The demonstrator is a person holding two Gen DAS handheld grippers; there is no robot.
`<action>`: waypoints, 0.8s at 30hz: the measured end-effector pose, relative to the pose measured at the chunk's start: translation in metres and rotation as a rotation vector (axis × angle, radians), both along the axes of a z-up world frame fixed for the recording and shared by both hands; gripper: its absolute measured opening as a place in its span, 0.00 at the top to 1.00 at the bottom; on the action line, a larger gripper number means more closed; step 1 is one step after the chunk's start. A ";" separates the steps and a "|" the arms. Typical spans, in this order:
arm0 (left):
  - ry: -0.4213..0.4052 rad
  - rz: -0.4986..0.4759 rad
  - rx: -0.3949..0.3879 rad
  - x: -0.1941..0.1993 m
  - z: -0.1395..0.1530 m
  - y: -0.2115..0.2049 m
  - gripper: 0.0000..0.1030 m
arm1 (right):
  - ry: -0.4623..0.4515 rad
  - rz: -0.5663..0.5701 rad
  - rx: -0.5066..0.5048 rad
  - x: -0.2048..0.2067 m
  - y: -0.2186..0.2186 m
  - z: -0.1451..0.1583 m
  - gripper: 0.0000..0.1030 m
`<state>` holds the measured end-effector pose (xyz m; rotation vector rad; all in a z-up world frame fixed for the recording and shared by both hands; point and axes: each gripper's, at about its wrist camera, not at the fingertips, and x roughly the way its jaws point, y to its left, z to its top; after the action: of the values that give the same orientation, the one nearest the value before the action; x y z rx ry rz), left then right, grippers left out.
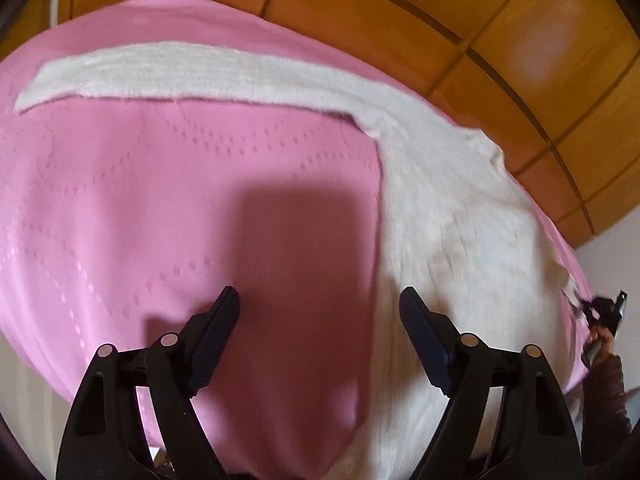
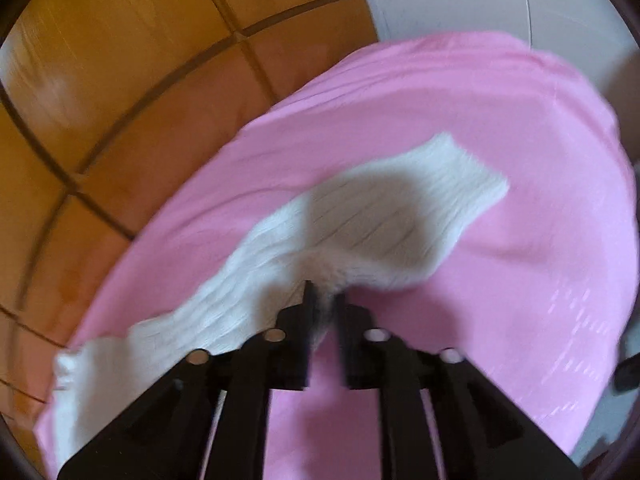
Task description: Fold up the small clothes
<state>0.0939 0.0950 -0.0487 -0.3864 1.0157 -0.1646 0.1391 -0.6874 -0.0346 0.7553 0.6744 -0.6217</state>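
The right gripper (image 2: 325, 300) comes up from the bottom of the frame, its black jaws drawn close together with a tuft of the white knitted garment (image 2: 420, 200) pinched between them. That garment runs blurred from the lower left up to the centre right, a dark shadow over its middle. It lies on a pink cloth (image 2: 500, 128). Orange-brown floor tiles (image 2: 120, 80) fill the upper left.

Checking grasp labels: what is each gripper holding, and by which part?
Right gripper: jaws pinch the near edge of the white sweater. Left gripper: open, holding nothing.
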 end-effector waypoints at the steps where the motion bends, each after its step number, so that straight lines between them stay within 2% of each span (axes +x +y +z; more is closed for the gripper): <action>1: -0.007 -0.020 -0.007 -0.005 0.000 -0.001 0.22 | -0.034 0.028 0.020 -0.005 0.009 0.001 0.46; 4: -0.007 -0.075 -0.056 -0.015 -0.001 -0.004 0.27 | -0.042 0.164 0.016 -0.010 0.048 0.008 0.41; 6: -0.009 -0.104 -0.065 -0.019 -0.001 -0.008 0.34 | -0.065 0.292 0.075 -0.012 0.079 0.006 0.41; 10: 0.000 -0.161 -0.134 -0.031 -0.004 -0.011 0.40 | -0.066 0.588 0.199 -0.021 0.165 -0.008 0.41; 15: 0.018 -0.236 -0.194 -0.046 -0.010 -0.016 0.45 | -0.018 0.791 0.258 -0.053 0.247 -0.026 0.43; 16: 0.018 -0.246 -0.196 -0.050 -0.012 -0.019 0.49 | -0.012 0.816 0.249 -0.066 0.261 -0.029 0.43; 17: 0.019 -0.257 -0.186 -0.053 -0.013 -0.023 0.59 | -0.005 0.841 0.246 -0.078 0.273 -0.031 0.43; 18: 0.018 -0.262 -0.166 -0.055 -0.014 -0.026 0.73 | 0.002 0.860 0.248 -0.088 0.282 -0.032 0.43; 19: 0.015 -0.266 -0.136 -0.056 -0.014 -0.029 0.82 | 0.012 0.873 0.250 -0.090 0.286 -0.033 0.52; 20: 0.008 -0.270 -0.116 -0.058 -0.012 -0.032 0.87 | 0.035 0.888 0.238 -0.095 0.291 -0.033 0.79; 21: -0.003 -0.275 -0.114 -0.059 -0.010 -0.033 0.90 | 0.074 0.892 0.213 -0.095 0.295 -0.032 0.90; 23: -0.045 -0.290 -0.137 -0.064 0.004 -0.033 0.92 | 0.080 0.869 0.186 -0.097 0.292 -0.020 0.90; 24: -0.076 -0.300 -0.146 -0.068 0.015 -0.032 0.92 | 0.046 0.862 0.162 -0.099 0.288 -0.006 0.90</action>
<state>0.0260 0.0625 -0.0337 -0.3559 0.9852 -0.5221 0.0405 -0.3995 -0.0404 0.5250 1.0108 0.2066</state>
